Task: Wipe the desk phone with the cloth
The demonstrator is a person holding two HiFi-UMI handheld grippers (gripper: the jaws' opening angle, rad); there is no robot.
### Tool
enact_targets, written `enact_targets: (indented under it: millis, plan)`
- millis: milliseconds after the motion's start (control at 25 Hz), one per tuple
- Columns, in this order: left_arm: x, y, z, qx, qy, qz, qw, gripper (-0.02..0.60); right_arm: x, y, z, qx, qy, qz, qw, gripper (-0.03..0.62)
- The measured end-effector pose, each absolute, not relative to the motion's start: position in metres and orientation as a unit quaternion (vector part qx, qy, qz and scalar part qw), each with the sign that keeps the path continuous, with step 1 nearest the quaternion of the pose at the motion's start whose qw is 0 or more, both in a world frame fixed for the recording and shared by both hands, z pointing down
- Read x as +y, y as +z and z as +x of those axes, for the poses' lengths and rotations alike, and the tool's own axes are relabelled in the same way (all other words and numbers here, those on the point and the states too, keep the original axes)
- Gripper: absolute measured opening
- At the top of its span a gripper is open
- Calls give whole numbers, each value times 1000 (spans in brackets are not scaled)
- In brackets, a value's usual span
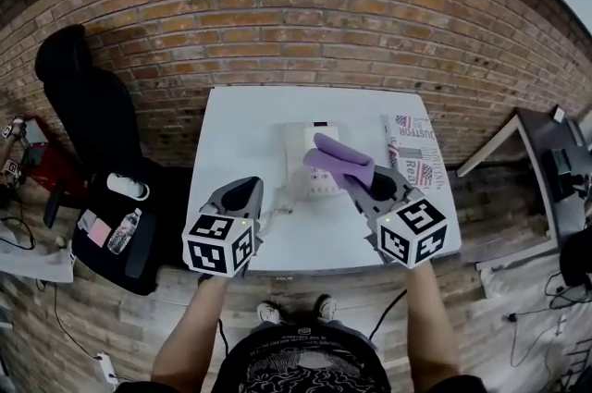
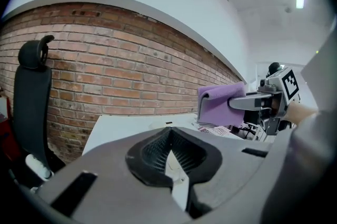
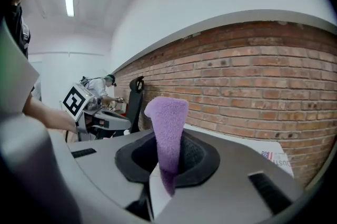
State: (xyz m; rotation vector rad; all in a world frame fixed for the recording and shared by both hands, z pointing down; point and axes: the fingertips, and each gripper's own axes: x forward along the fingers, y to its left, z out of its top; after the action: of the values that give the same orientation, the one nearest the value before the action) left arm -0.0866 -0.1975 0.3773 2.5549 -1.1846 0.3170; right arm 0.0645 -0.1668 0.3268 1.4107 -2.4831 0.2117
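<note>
Found the phone [image 1: 303, 162] flat on the table [image 1: 240, 118], directly ahead of the right claw [image 1: 363, 178] and a touch to its left, with its long axis running away from the tips toward the brick wall [image 1: 296, 3]. Saw the cloth [image 1: 340, 162] pinched between that claw's jaws, folded, sticking out past the tips and overlapping the phone's right side in the head view. Could not settle contact between cloth and phone; judged the cloth [image 2: 221, 104], from the left gripper view, to hang a little above the table. Judged the right claw much the nearer of the two, and reckoned on a short drop, then a pass forward and leftward along the phone's length. Noted the left claw [image 1: 246, 190] closed on nothing, jaws together, low by the table's near edge, with the phone ahead and to its right, near but apart. Spotted a paper [image 1: 413, 151] just right of the right claw, seemingly clear of the wiping path.
</note>
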Motion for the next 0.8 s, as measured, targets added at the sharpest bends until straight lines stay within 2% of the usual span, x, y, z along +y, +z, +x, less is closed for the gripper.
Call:
enact_targets:
  millis: [240,800]
  plan:
    - [-195,373,-58,-430,115,884,142,6,-167,319,108,-840,102,529,61,48]
    - [-185,379,-38,-454,127,870,144,6,-167,324,138,-836,93,537,60,47]
